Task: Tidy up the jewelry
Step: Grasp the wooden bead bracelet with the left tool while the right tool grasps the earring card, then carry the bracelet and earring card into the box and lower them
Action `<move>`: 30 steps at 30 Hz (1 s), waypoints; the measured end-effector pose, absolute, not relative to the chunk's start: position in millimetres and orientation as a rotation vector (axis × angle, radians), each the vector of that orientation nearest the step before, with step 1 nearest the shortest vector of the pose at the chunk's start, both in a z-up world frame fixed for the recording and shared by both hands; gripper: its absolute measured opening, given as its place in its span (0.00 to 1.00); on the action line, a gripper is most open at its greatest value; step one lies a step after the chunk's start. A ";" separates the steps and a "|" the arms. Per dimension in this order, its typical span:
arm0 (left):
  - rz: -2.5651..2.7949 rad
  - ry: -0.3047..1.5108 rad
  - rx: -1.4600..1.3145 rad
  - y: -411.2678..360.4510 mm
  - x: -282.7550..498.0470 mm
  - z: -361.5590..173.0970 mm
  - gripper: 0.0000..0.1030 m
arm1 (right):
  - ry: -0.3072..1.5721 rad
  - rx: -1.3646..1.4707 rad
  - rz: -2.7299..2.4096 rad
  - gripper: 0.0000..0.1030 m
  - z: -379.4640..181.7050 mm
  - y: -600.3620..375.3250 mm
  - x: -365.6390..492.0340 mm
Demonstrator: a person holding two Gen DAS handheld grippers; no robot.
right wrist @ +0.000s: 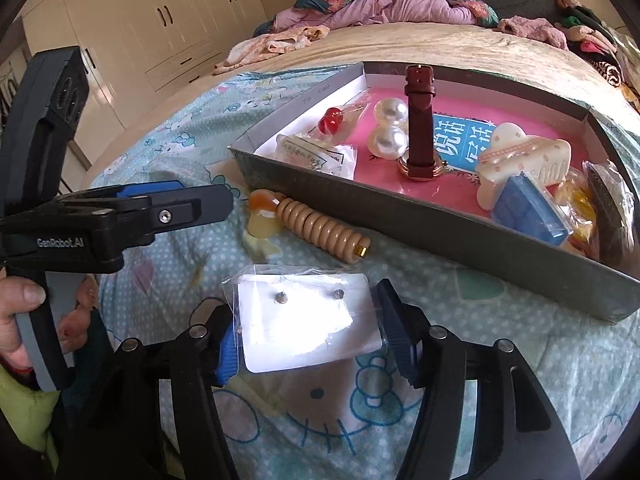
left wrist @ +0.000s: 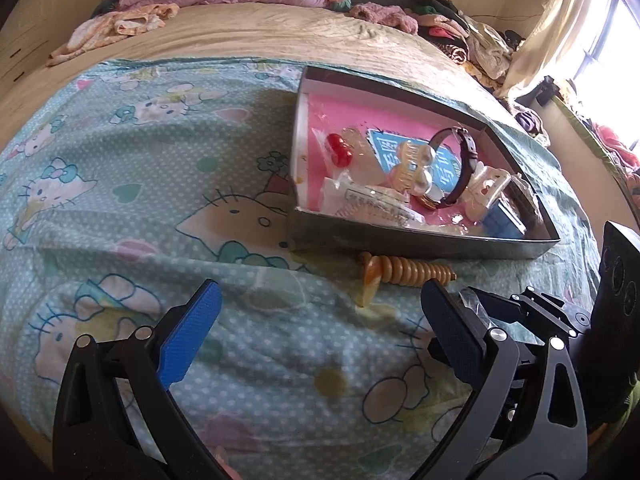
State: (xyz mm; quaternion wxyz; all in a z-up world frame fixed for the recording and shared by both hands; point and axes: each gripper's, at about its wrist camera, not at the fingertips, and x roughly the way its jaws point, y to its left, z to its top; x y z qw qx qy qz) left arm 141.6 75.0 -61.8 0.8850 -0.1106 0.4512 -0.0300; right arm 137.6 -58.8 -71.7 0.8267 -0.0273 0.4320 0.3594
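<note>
We see earring card (right wrist: 308,320) in clear sleeve, white, two small studs near top edge, lying flat between right claw's (right wrist: 310,330) pads. Beyond claw: beige ribbed hair clip (right wrist: 320,230) with amber end, lying on bedsheet against box wall. Open box (right wrist: 400,224) farther ahead and right, pink-lined, holding brown-strap watch (right wrist: 420,128), pearl pair (right wrist: 388,128), red beads (right wrist: 331,119), cream claw clip (right wrist: 520,160).

We note daylight entering through the overexposed, curtained window (left wrist: 612,52), blown to white. Glare whitens the clear plastic earring packet (right wrist: 308,320). Fisheye curvature bends both frames; corners vignette black. The left-wrist view shows slight blur.
</note>
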 end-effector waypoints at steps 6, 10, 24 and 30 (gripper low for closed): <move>-0.122 0.960 -0.233 51.0 156.0 -68.3 0.91 | 0.893 -0.010 0.699 0.56 -57.2 -103.3 139.4; -0.148 0.977 -0.197 29.7 163.8 -75.4 0.88 | 0.868 0.024 0.641 0.56 -49.6 -136.3 140.5; -0.080 0.929 -0.114 12.7 160.3 -70.5 0.64 | 0.760 0.075 0.604 0.56 -17.2 -189.7 146.1; -0.095 0.846 -0.139 13.5 150.1 -32.0 0.64 | 0.709 0.063 0.627 0.56 -1.2 -183.8 148.0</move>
